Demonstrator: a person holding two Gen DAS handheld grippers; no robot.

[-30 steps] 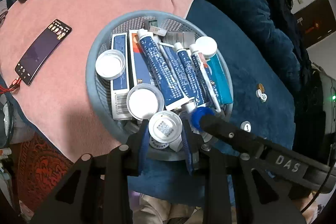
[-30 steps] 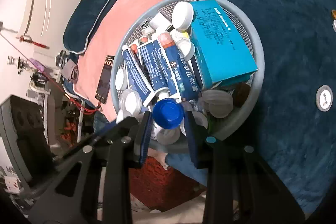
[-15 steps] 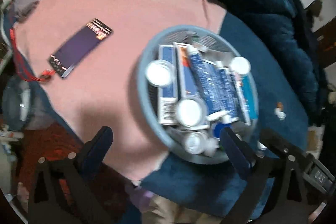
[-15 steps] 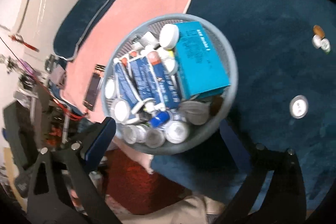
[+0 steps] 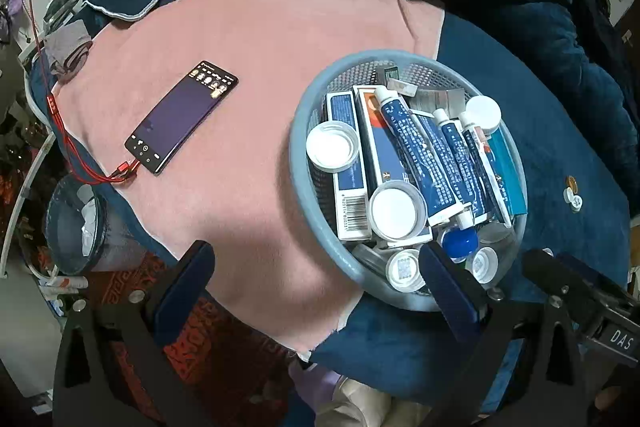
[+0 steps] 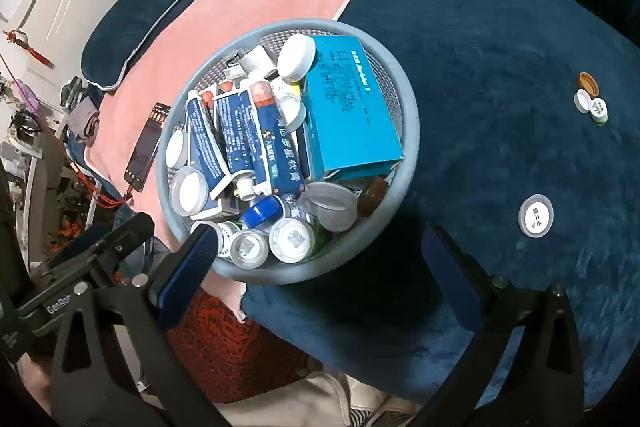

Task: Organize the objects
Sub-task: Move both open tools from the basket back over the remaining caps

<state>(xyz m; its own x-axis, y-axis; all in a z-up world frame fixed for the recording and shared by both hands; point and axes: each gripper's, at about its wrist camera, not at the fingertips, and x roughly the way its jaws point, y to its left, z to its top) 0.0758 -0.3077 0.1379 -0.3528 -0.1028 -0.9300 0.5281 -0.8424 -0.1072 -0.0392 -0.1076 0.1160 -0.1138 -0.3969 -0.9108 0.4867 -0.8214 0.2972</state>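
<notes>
A blue-grey mesh basket [image 5: 298, 163] [image 6: 412, 131] sits on the bed, filled with blue-and-white tubes [image 5: 416, 155], flat boxes, a teal box [image 6: 348, 107] and small jars. At its near edge lie a blue-capped bottle [image 5: 460, 242] [image 6: 262, 211] and a white-capped bottle with a printed code [image 5: 404, 269] [image 6: 294, 239]. My left gripper [image 5: 320, 287] hangs open over the basket's near rim, holding nothing. My right gripper [image 6: 320, 271] also hovers above the near rim; its jaws are opening and nothing is between them.
A phone [image 5: 182, 121] on a red cable lies on the pink towel [image 5: 240, 27] left of the basket. Loose caps [image 6: 536, 215] [image 6: 592, 99] rest on the dark blue blanket [image 6: 500, 47] to the right. A small bin [image 5: 72, 223] stands below the bed's edge.
Both grippers were shut, the left on the white-capped bottle and the right on the blue-capped one. Both have opened wide, and the two bottles now lie in the basket.
</notes>
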